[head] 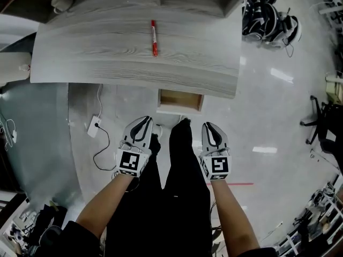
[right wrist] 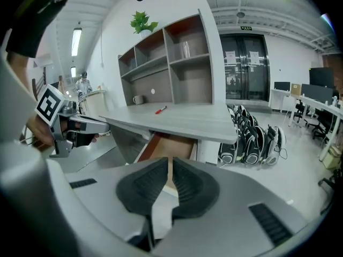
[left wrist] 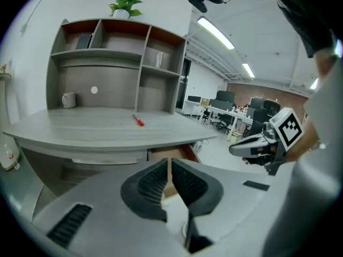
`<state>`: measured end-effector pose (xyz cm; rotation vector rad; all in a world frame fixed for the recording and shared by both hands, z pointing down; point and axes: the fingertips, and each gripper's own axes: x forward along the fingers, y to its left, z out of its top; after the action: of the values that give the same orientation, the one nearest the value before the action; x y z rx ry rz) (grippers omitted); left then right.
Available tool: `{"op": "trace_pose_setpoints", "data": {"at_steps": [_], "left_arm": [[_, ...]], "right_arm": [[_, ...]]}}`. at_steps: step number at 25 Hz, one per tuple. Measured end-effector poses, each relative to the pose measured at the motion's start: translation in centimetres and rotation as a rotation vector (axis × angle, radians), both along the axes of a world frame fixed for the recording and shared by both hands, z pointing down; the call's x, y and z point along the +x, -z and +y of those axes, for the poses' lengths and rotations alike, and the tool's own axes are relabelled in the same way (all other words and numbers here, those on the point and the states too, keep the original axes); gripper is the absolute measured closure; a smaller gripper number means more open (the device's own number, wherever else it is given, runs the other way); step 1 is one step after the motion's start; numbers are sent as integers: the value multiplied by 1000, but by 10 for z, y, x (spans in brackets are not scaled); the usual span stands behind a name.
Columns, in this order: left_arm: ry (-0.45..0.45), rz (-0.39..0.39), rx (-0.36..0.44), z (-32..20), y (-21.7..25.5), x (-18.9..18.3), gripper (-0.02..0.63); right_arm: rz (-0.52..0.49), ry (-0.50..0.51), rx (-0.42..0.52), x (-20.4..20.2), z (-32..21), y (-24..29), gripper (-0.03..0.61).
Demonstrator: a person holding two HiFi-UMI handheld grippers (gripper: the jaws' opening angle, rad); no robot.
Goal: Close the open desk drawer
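The desk drawer [head: 180, 100] stands pulled out under the front edge of the grey wood desk [head: 107, 58], its wooden inside showing and nothing seen in it. My left gripper [head: 142, 121] hangs shut in front of and a little left of the drawer, apart from it. To the right, my right gripper [head: 210, 126] is likewise shut and holds nothing. In the left gripper view the shut gripper [left wrist: 170, 164] points at the drawer [left wrist: 174, 153]. The right gripper view shows that gripper [right wrist: 170, 163] aimed at the drawer [right wrist: 170, 145] too.
A red pen [head: 154, 38] lies on the desktop and a white mug [head: 62, 0] stands at its back left. A shelf unit [left wrist: 115, 63] sits at the desk's rear. A power strip with cable [head: 94, 126] lies on the floor left of the drawer. Dark bags [head: 268, 17] rest at the right.
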<state>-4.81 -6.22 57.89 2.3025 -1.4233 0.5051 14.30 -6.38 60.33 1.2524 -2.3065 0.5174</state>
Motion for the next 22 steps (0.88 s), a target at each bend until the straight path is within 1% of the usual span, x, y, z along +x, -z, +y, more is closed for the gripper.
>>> {"op": "trace_pose_setpoints", "data": {"at_steps": [3, 5, 7, 11, 15, 20, 22], "left_arm": [[-7, -30, -16, -2, -22, -1, 590], [-18, -31, -24, -5, -34, 2, 548], [-31, -18, -35, -11, -45, 3, 506], [-98, -51, -55, -12, -69, 7, 469], [-170, -85, -117, 6, -102, 15, 432], [-147, -84, -162, 3, -126, 13, 417], [-170, -95, -167, 1, -133, 15, 416]], "right_arm": [[2, 12, -37, 1, 4, -25, 543], [23, 24, -53, 1, 7, -40, 483], [50, 35, -64, 1, 7, -53, 457], [73, 74, -111, -4, 6, -80, 446], [104, 102, -136, 1, 7, -106, 442], [93, 83, -147, 3, -2, -121, 436], [86, 80, -132, 2, -2, -122, 436]]}}
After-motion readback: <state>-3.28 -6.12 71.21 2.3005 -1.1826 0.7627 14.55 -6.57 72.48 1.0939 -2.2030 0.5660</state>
